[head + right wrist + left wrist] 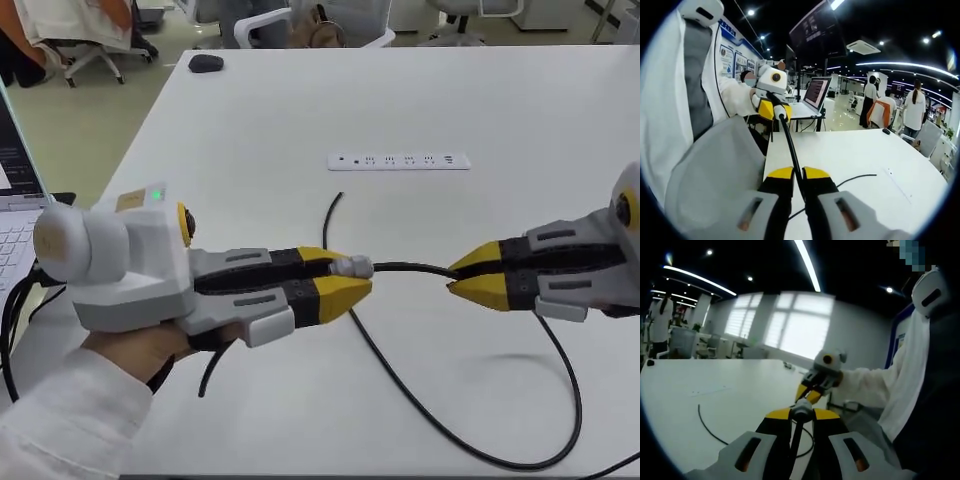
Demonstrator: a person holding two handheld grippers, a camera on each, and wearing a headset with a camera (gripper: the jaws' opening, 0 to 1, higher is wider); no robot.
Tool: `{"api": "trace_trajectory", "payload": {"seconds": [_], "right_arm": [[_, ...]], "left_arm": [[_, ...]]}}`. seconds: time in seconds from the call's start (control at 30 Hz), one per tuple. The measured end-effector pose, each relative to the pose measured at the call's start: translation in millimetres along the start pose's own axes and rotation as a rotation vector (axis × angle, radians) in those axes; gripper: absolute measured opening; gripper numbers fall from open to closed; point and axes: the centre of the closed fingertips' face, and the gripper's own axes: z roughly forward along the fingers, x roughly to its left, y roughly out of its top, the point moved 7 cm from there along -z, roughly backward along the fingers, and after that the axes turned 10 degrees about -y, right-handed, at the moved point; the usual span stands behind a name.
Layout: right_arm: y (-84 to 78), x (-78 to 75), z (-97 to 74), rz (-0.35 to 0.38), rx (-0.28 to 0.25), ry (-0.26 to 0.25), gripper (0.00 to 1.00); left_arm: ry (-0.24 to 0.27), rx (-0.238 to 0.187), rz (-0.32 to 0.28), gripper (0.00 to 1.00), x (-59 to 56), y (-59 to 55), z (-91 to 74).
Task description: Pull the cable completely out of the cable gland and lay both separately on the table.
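- Now the left gripper (358, 276), in the lower left of the head view, has its jaws closed on the cable gland (352, 267). The gland is a small grey piece in the middle of the frame.
- The right gripper (453, 272), at the right edge, pinches the black cable (410, 267) near the gland, with its jaws almost together.
- The cable goes into the gland, so it is not out yet. Both are held up above the white table (260, 130).
- The rest of the cable hangs down and loops on the table at the lower right.
- The cable looks thin, light and bendy. Its skin may be slippery, so I think it is best to grab it close to the gland.
- The gland looks small, hard and round, so it could twist or slip. I would hold it by its sides.
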Motion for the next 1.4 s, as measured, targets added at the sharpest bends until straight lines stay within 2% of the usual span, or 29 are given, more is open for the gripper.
{"api": "trace_trajectory", "payload": {"seconds": [0.27, 0.37, 0.43, 0.7, 0.93, 1.17, 1.4], "right_arm": [[-1.5, -2.2, 1.8, 0.01, 0.009, -0.023, 0.07], [0.8, -4.5, 1.5, 0.011, 0.002, -0.047, 0.11], [4.4, -3.0, 1.2, 0.004, -0.004, -0.045, 0.13], [26.5, 8.9, 10.9, -0.051, -0.043, -0.012, 0.18], [44.6, 20.1, 23.9, -0.094, -0.08, 0.06, 0.18], [48.3, 23.8, 29.6, -0.112, -0.08, 0.095, 0.18], [47.9, 27.1, 33.5, -0.12, -0.073, 0.124, 0.08]], "left_arm": [[-0.015, -0.001, 0.005, 0.17, -2.5, 1.2, 2.7], [-0.02, -0.005, 0.007, 0.17, -3.6, 1.8, 3.5], [-0.02, -0.006, 0.008, 0.17, -3.7, 1.9, 3.4], [-0.03, -0.001, 0.01, 0.17, -4.3, 1.9, 4.8], [-0.042, 0.005, 0.013, 0.17, -6.0, 1.1, 6.9], [-0.051, 0.008, 0.014, 0.17, -7.4, 0.4, 7.0], [-0.067, 0.01, 0.015, 0.17, -10.2, -0.3, 9.7]]}}
